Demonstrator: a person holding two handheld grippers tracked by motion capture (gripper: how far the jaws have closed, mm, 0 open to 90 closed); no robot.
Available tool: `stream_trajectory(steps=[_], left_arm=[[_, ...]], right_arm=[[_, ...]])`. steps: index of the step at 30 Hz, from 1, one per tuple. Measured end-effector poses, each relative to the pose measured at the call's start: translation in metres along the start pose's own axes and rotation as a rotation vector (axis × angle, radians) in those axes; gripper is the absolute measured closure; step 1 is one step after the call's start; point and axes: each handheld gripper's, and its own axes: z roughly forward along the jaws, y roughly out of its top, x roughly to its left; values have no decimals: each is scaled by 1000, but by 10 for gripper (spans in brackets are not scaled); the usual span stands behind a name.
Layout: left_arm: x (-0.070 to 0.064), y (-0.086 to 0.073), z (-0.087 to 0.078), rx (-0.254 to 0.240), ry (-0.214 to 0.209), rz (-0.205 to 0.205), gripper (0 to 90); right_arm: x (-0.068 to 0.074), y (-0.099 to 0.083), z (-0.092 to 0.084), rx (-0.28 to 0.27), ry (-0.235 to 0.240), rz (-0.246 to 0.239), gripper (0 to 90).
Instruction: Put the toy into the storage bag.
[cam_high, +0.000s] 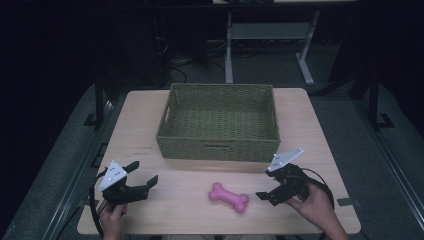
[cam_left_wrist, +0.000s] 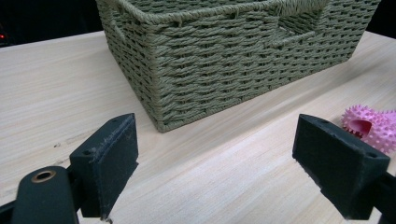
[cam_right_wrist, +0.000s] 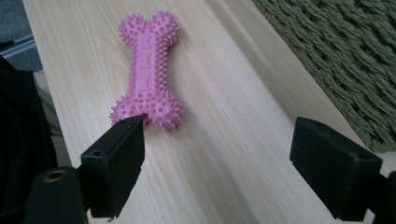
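1. We see a green woven basket (cam_high: 218, 121) at the back-middle of the bench (cam_high: 150, 125); its inside looks empty, only the woven floor visible. Handle slots are cut in its walls.
2. The pink spiky bone toy (cam_high: 229, 197) lies flat on the bench in front of the basket, apart from its front wall and outside it.
3. The right claw (cam_high: 270, 187) is held in a hand (cam_high: 316, 202) just right of the bone, jaws spread wide, gripping nothing. In the right gripper view the bone (cam_right_wrist: 147, 72) lies ahead, its near end close beside one jaw tip; we cannot tell if they touch.
4. The left claw (cam_high: 144, 175) sits near the bench's front-left corner, jaws wide apart, empty. In the left gripper view it faces the basket's (cam_left_wrist: 224, 56) near corner, with the bone (cam_left_wrist: 371, 128) peeking past one jaw.
5. Bare bench runs between both claws and along the basket's front; narrower strips flank the basket's sides. The bone lies near the front edge.
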Motion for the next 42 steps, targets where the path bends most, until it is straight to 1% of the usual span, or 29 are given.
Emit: stream_trajectory(steps=[3,6,9,14,21,23,25,28,29,32,36,42], left_arm=[[0,0,0,0,1,-3,139],[0,0,0,0,-2,-6,138],[0,0,0,0,-2,3,138],[0,0,0,-3,-3,-3,138],[0,0,-1,-5,-3,-3,138],[0,1,-1,-7,-2,-4,139],[1,1,-1,-7,-4,-5,138],[0,0,-1,-8,-3,-2,138],[0,0,-2,-8,-3,-3,138],[0,1,-1,-9,-5,-4,138],[0,1,-1,-7,-5,0,138],[0,1,-1,-6,-12,1,138]], right_arm=[[0,3,3,5,12,2,174],[2,7,6,17,22,-11,173],[4,12,9,27,35,-22,171],[7,20,15,37,51,-38,171],[14,32,27,57,70,-82,171],[16,36,30,66,76,-89,171],[17,39,34,70,93,-97,171],[20,43,38,81,101,-105,172],[21,44,40,79,105,-114,173],[24,47,45,95,113,-114,173],[27,51,52,116,116,-128,174],[30,57,59,132,117,-145,176]])
